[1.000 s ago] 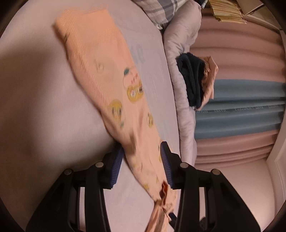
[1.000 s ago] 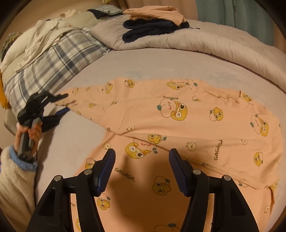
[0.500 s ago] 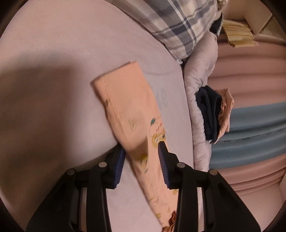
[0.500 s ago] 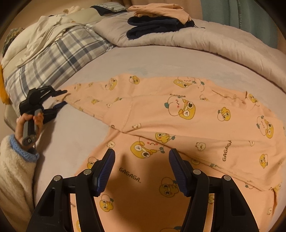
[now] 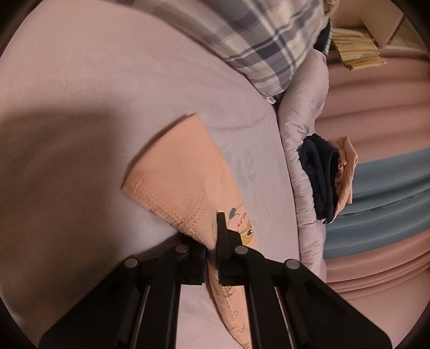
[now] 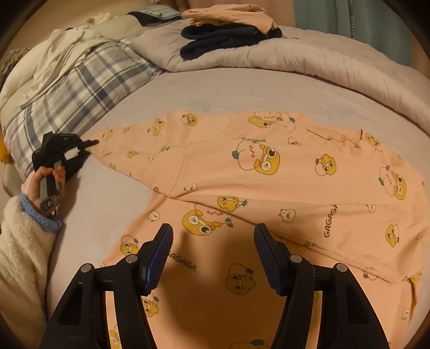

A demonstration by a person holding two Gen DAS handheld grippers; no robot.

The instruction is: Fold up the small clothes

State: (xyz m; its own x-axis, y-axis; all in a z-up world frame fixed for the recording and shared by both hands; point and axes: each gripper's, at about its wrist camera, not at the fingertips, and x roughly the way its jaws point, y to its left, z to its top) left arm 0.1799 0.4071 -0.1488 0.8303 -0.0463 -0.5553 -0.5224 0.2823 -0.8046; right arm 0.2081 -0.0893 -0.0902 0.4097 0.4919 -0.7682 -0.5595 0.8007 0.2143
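A peach pyjama top (image 6: 242, 171) with yellow cartoon prints lies spread flat on the lilac bed sheet (image 6: 215, 91). Its left sleeve (image 5: 174, 182) stretches out sideways. My left gripper (image 5: 212, 236) is closing tight, its pads pinching the sleeve just behind the ribbed cuff, which stands lifted off the sheet. In the right wrist view that left gripper (image 6: 88, 142) sits at the sleeve's tip, held by a hand (image 6: 40, 182) in a fleecy cream sleeve. My right gripper (image 6: 212, 241) hovers open over the top's lower front, nothing between its fingers.
A plaid pillow (image 6: 80, 88) lies at the left of the bed. A rolled grey duvet (image 6: 309, 61) runs along the far side, carrying a folded navy garment (image 6: 223, 40) with a peach one (image 6: 228, 16) on top. Curtains (image 5: 376, 188) hang beyond.
The left gripper slid along the sleeve toward the cuff, then shut on it and raised the cuff end. The right gripper has stayed open in the same spot.
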